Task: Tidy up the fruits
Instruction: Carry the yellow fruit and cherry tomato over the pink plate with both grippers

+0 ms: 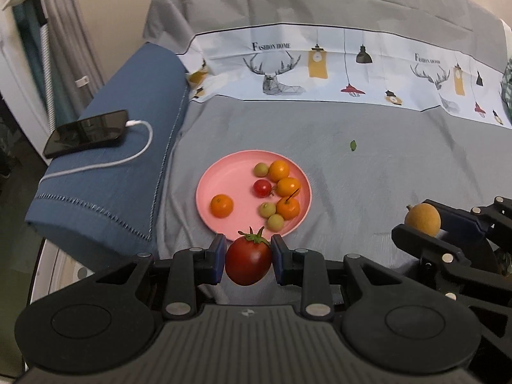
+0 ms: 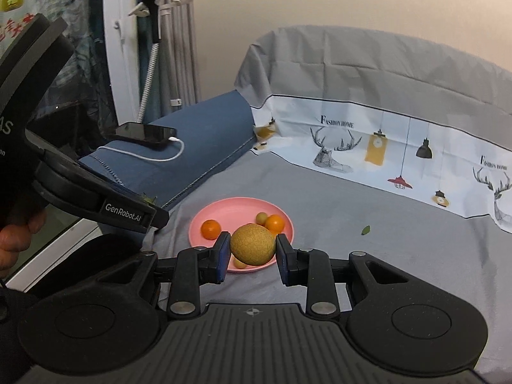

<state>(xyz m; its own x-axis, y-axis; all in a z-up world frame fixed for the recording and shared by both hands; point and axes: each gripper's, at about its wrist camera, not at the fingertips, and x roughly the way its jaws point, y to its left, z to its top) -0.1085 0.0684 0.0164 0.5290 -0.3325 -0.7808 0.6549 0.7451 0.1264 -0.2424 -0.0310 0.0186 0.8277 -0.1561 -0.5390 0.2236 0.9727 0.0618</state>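
Note:
A pink plate (image 1: 217, 176) lies on the grey cover and holds several small oranges, small green fruits and a red cherry tomato (image 1: 262, 188). My left gripper (image 1: 248, 257) is shut on a dark red tomato (image 1: 248, 262), held just in front of the plate's near rim. My right gripper (image 2: 252, 251) is shut on a round yellow-brown fruit (image 2: 252, 244), held above the near side of the plate (image 2: 230, 212). In the left wrist view the right gripper with that fruit (image 1: 422, 219) is to the right of the plate.
A blue cushion (image 1: 121, 160) lies left of the plate with a black phone (image 1: 86, 132) and white cable on it. A small green leaf (image 1: 353, 145) lies on the cover behind the plate. A printed cloth (image 1: 320, 70) runs along the back.

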